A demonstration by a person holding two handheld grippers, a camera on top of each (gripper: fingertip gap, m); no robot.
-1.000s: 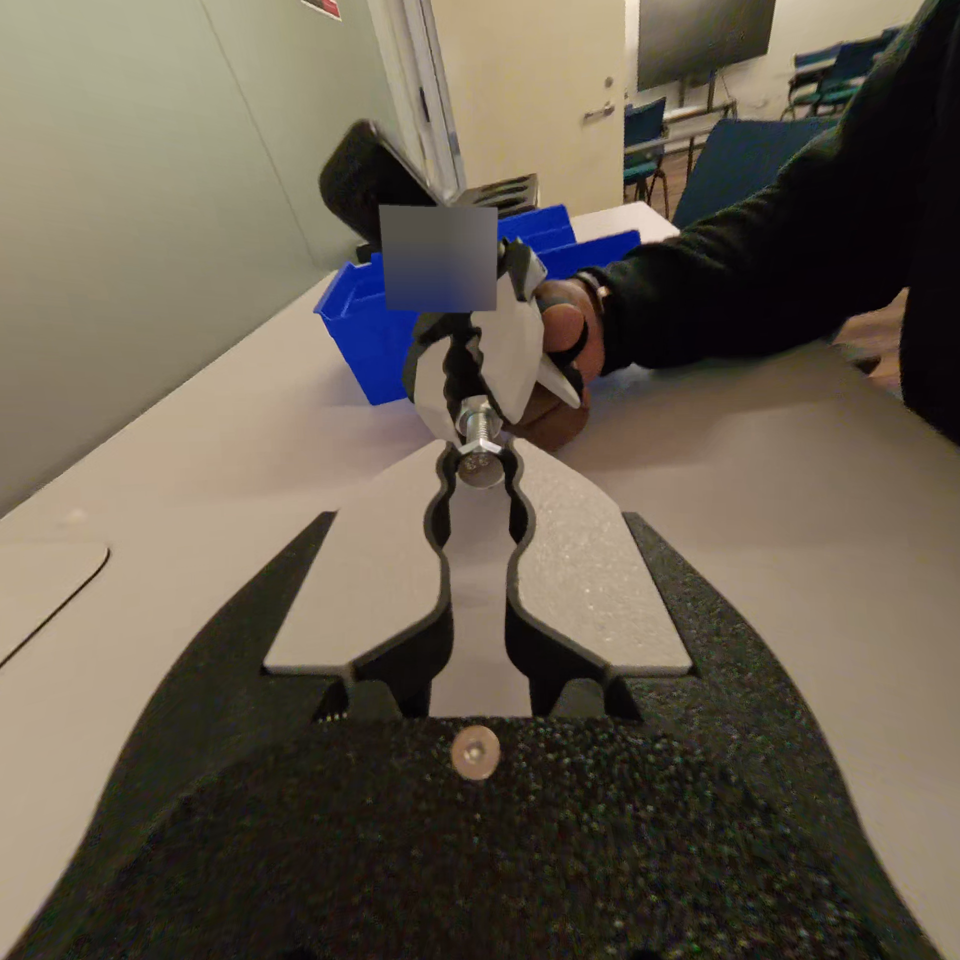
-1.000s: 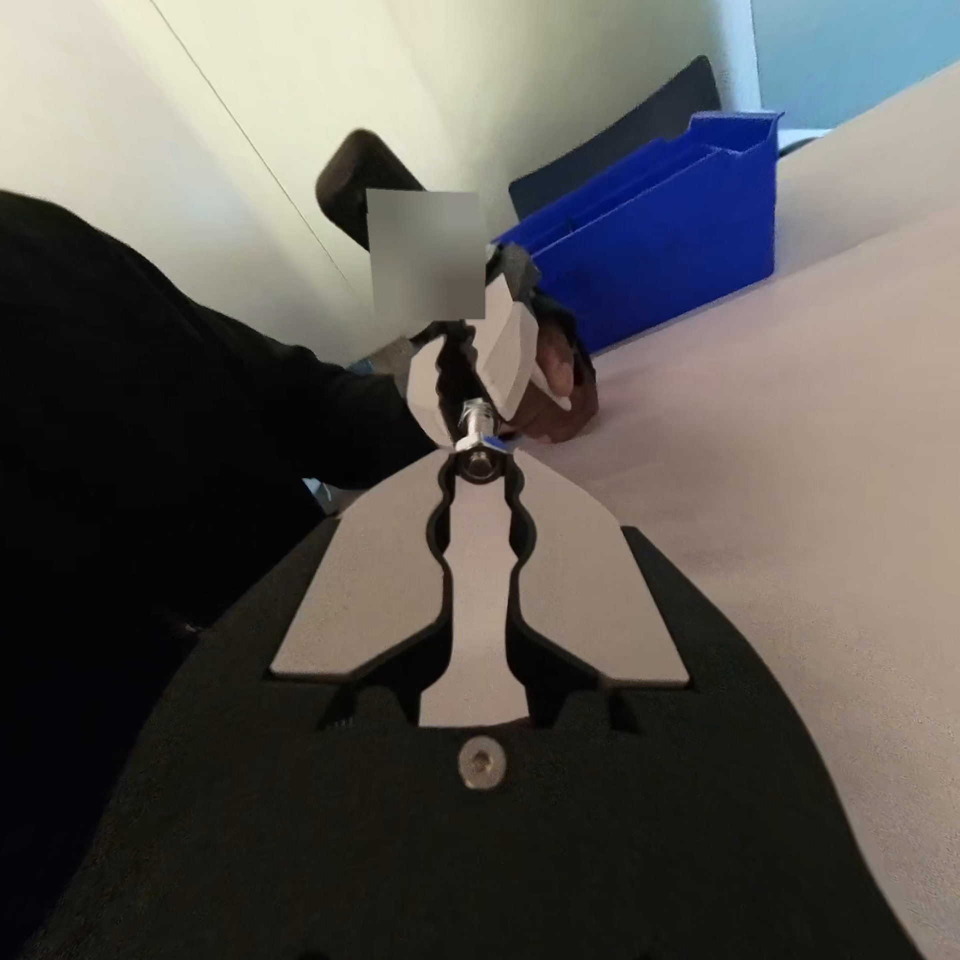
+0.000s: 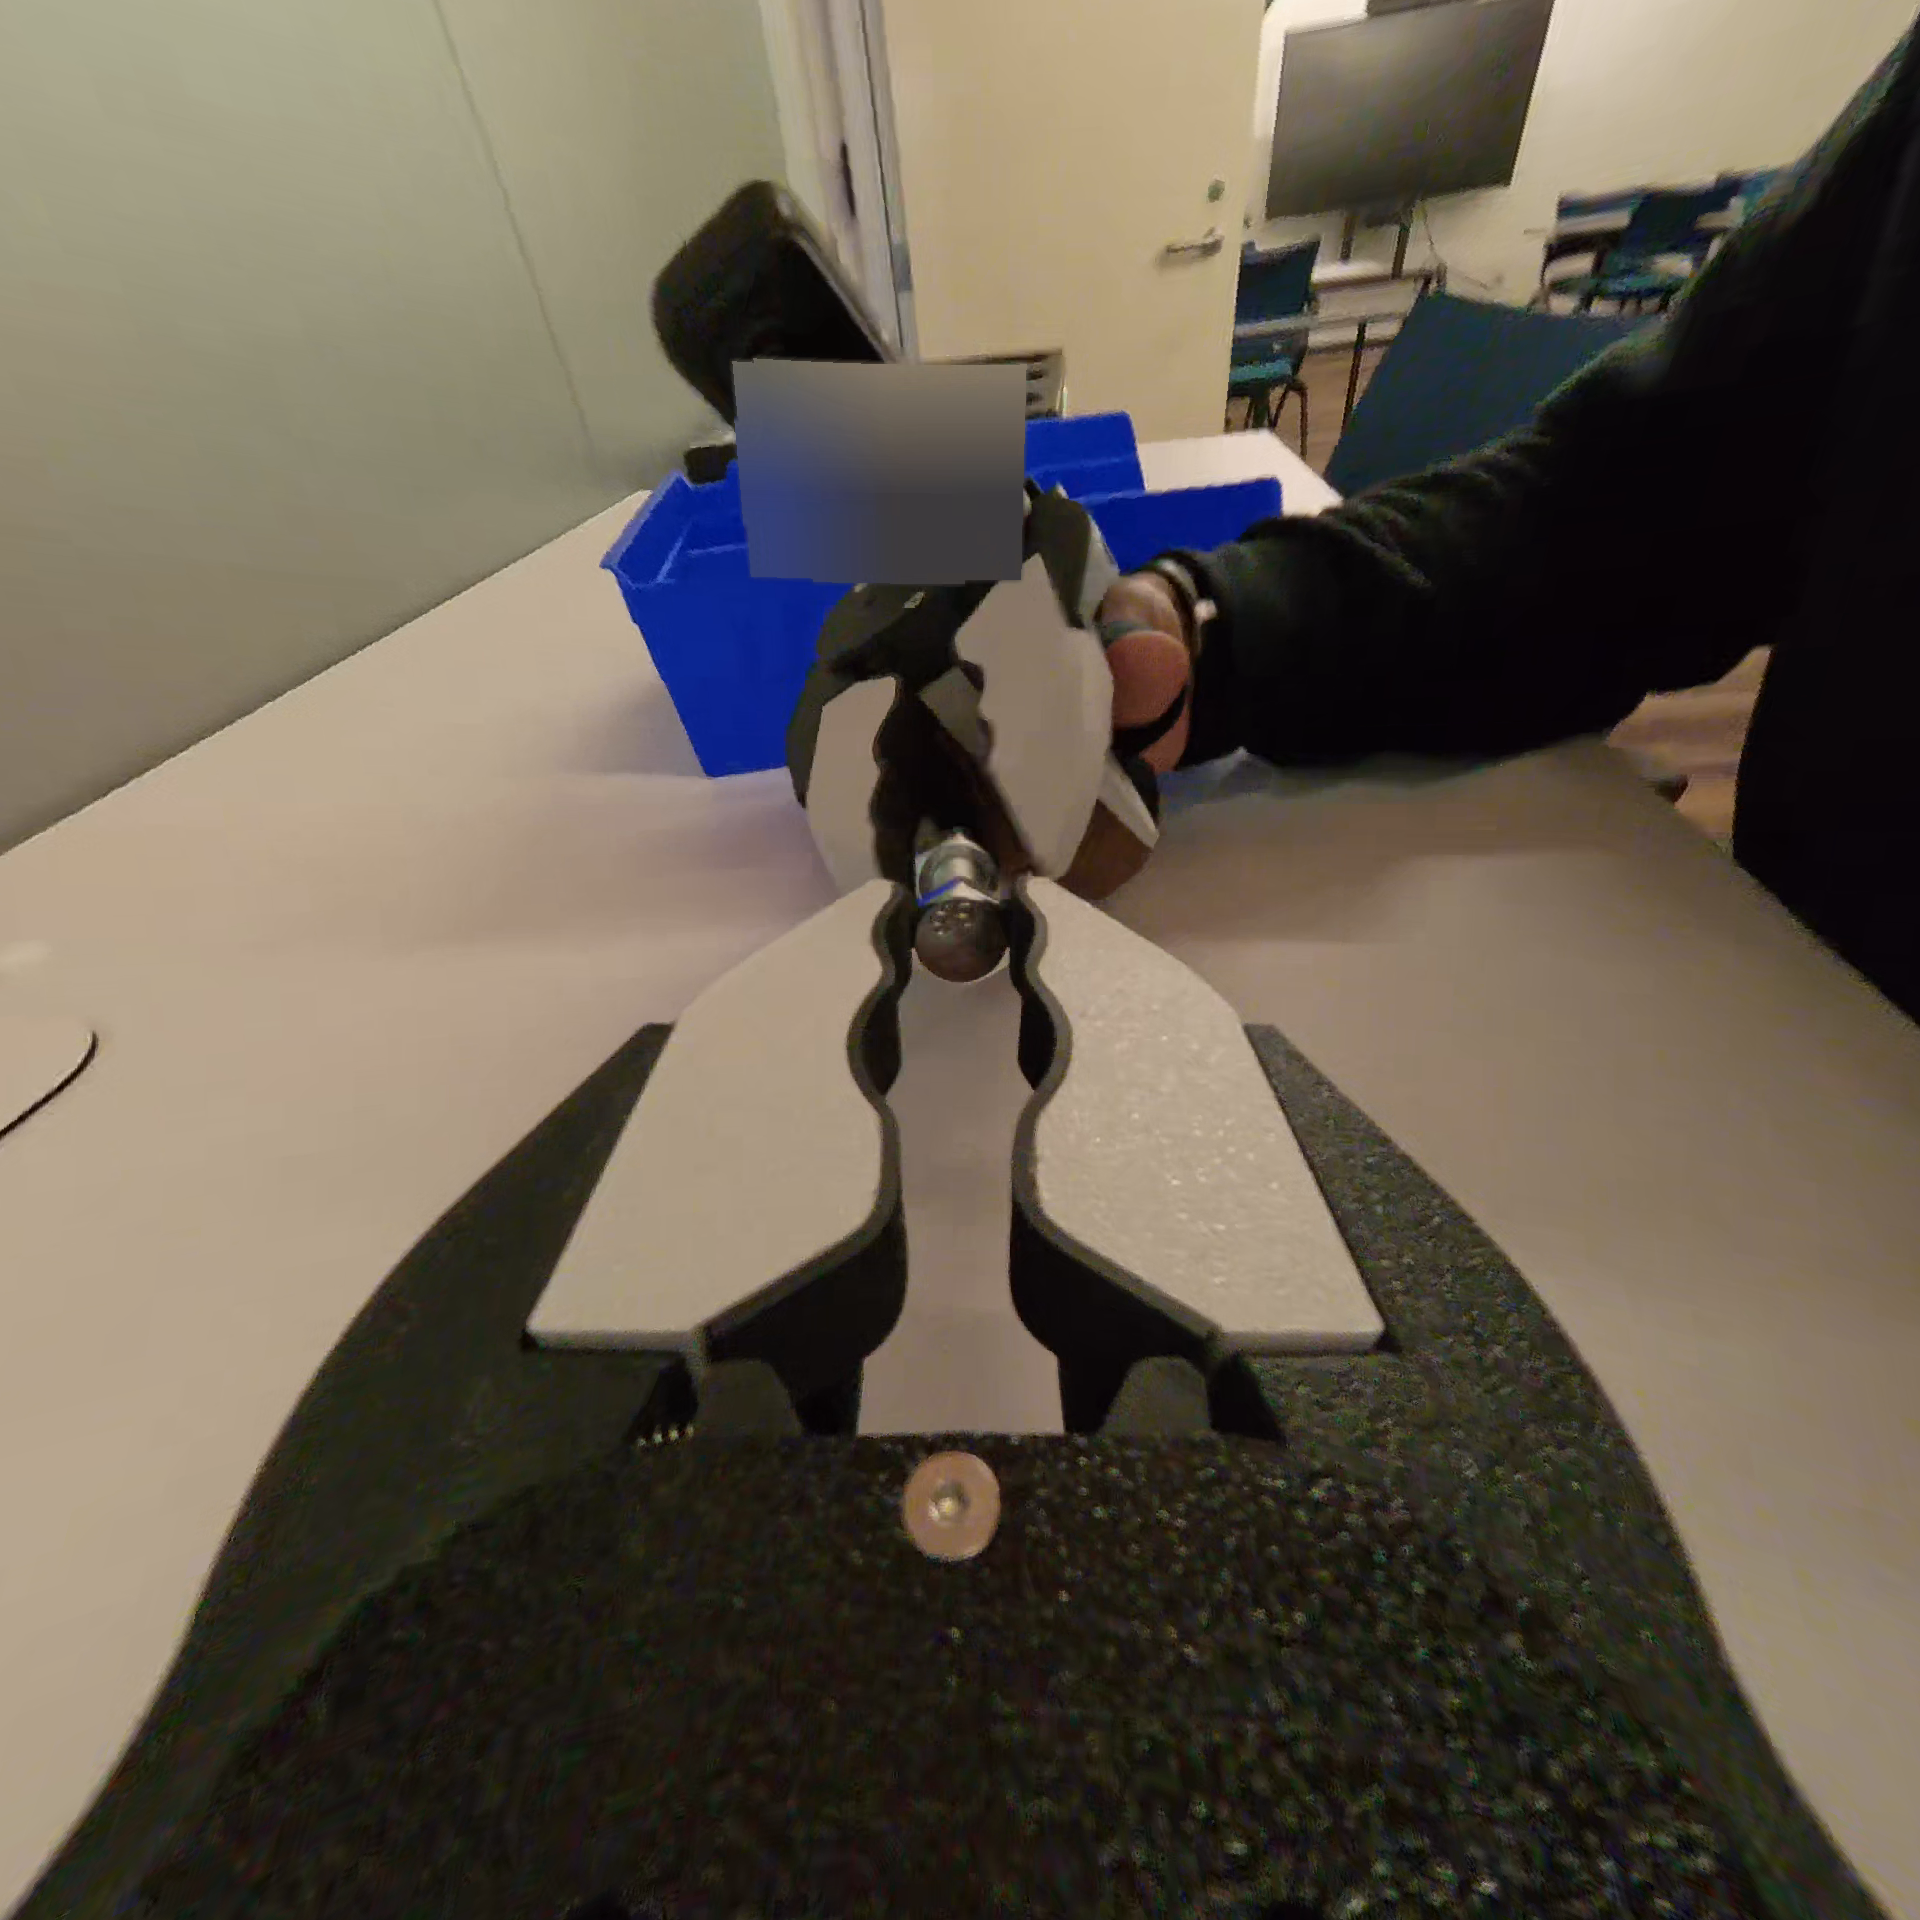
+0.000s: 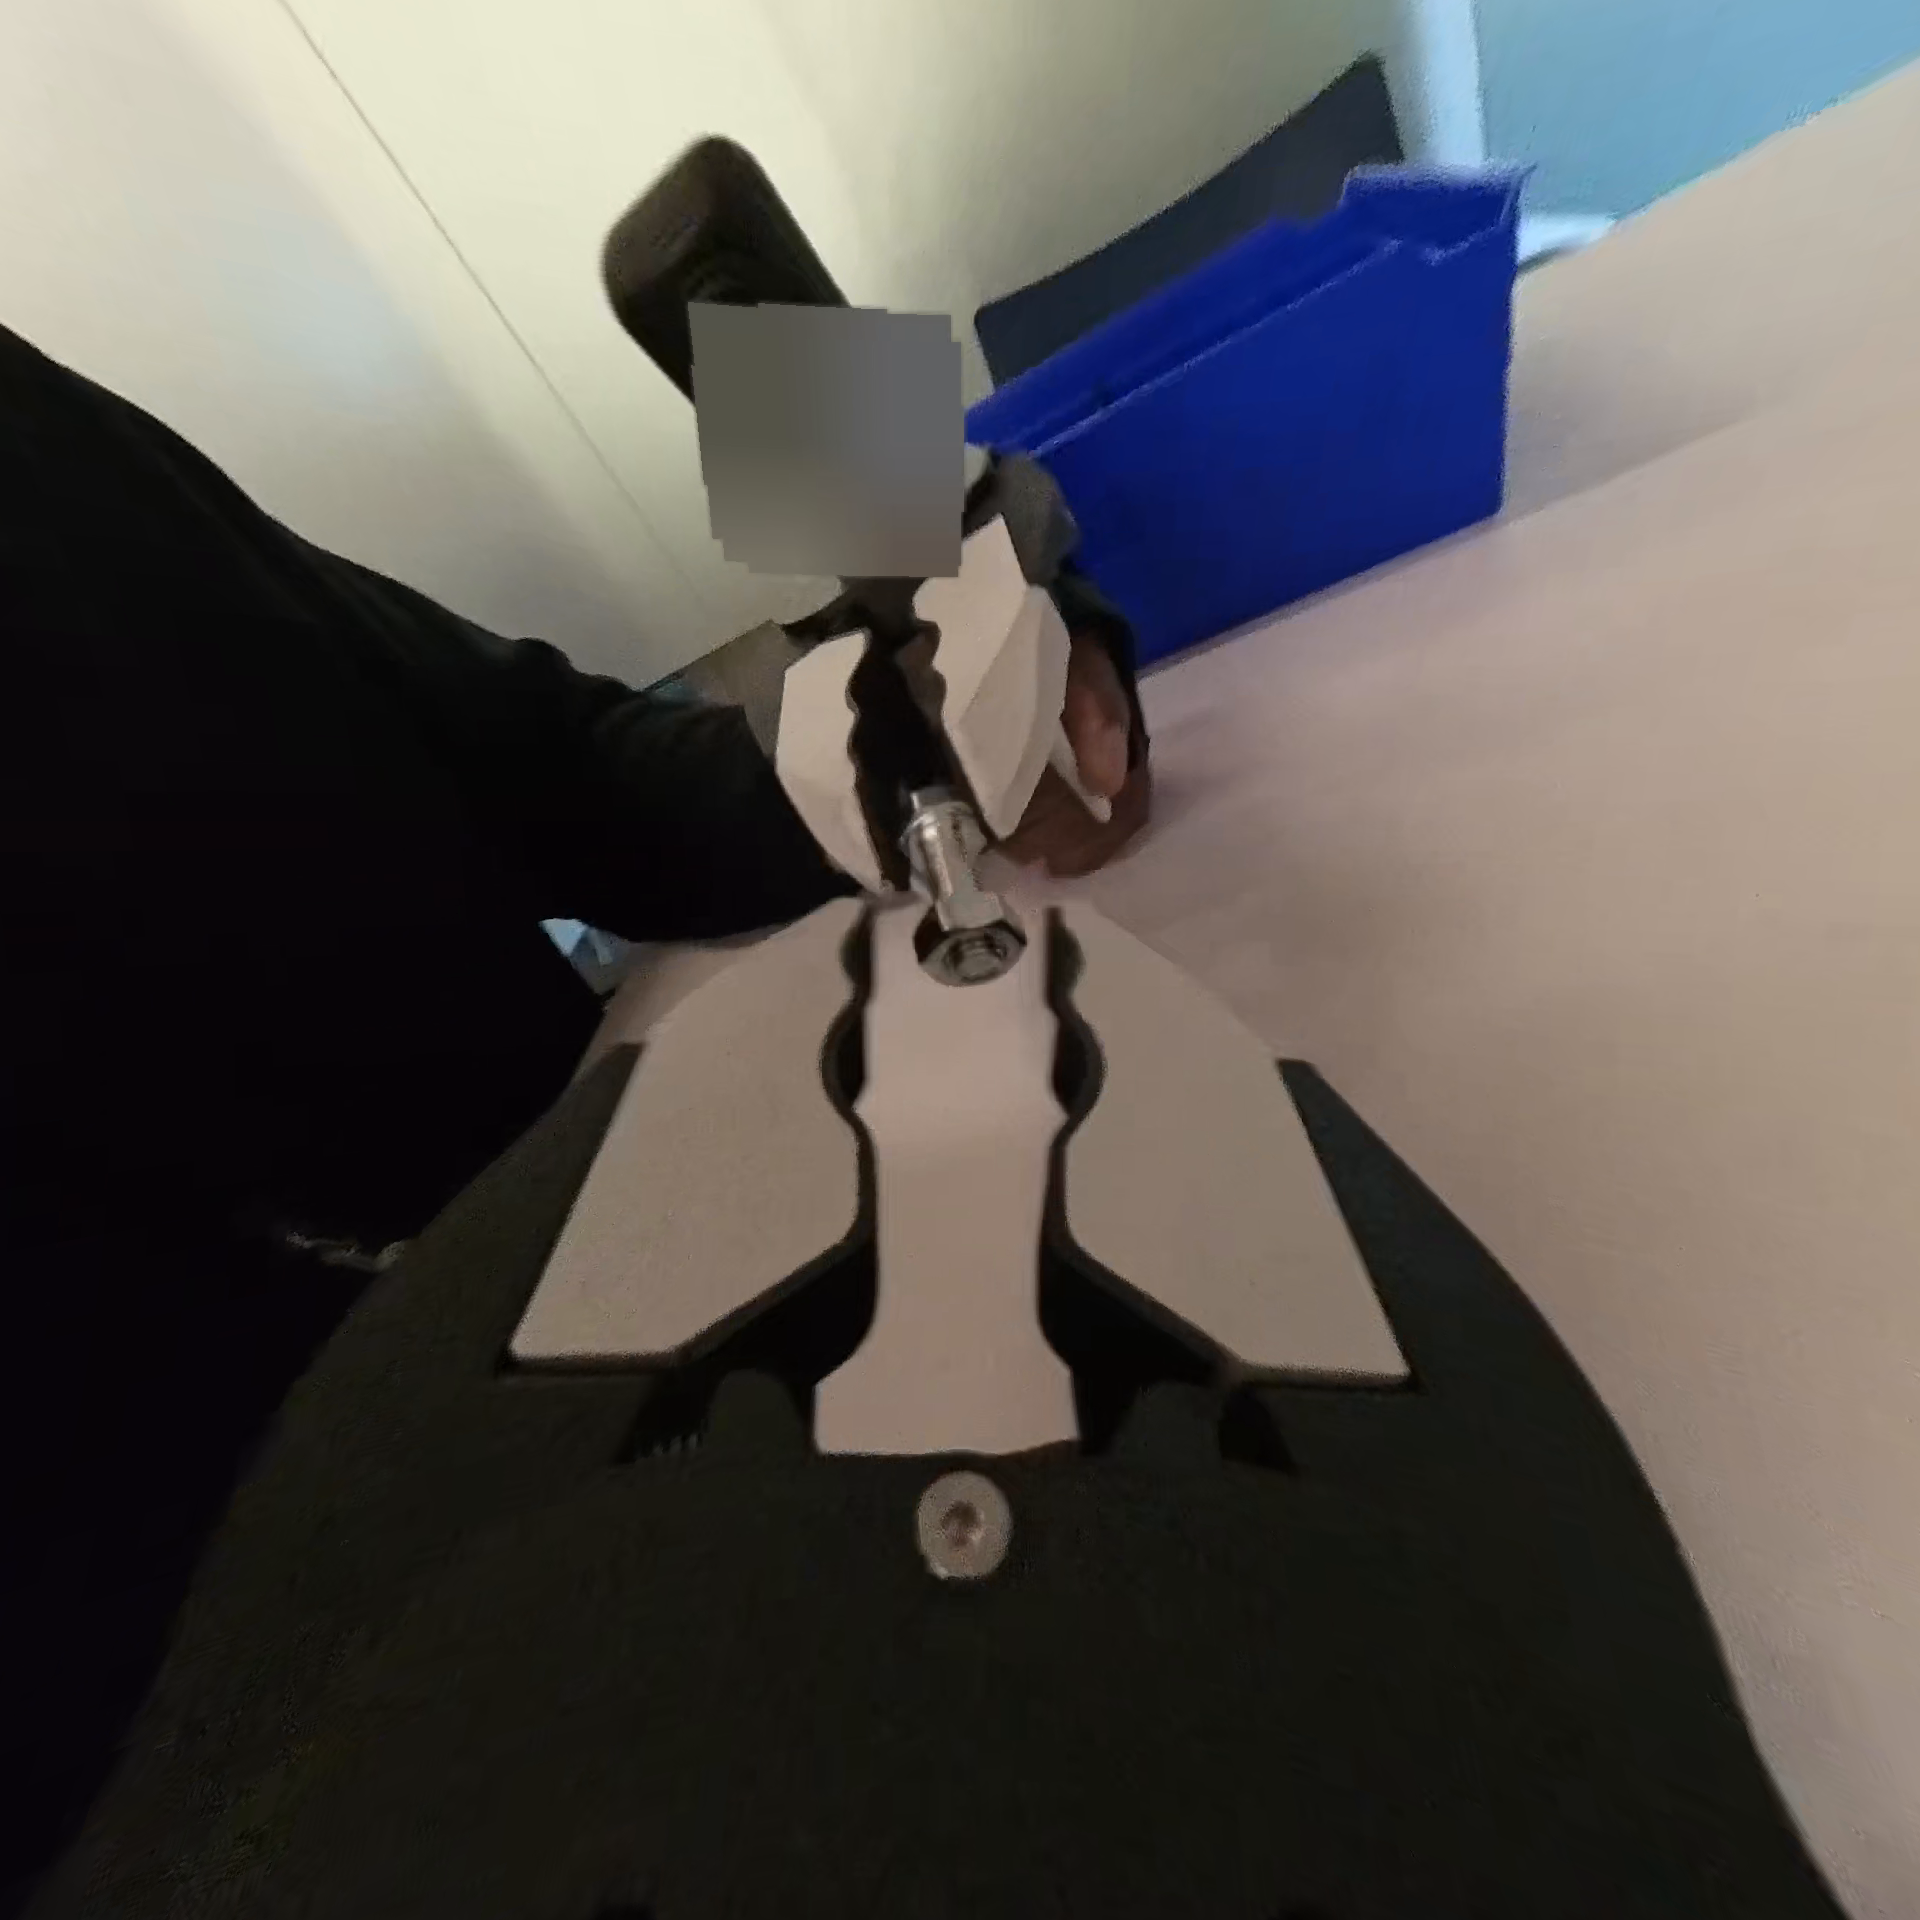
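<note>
My left gripper (image 3: 961,914) is shut on the round head of a silver bolt (image 3: 961,940) and holds it level above the table. The bolt's shaft points away towards my right gripper (image 3: 940,831), which faces it tip to tip. In the right wrist view a silver hex nut (image 4: 968,951) sits on the bolt's threaded end, between the fingertips of my right gripper (image 4: 956,920). The right jaws stand apart, with a gap on each side of the nut, so they are open. The left gripper (image 4: 930,831) shows beyond, closed on the bolt.
A blue plastic bin (image 3: 717,665) stands on the pale table (image 3: 312,883) behind the grippers and also shows in the right wrist view (image 4: 1299,468). A person's black sleeve (image 3: 1507,603) reaches in from the right. Chairs and a door stand farther back.
My right gripper was shut on the nut a second ago; its pads now stand apart from it. My left gripper has kept its hold on the bolt head.
</note>
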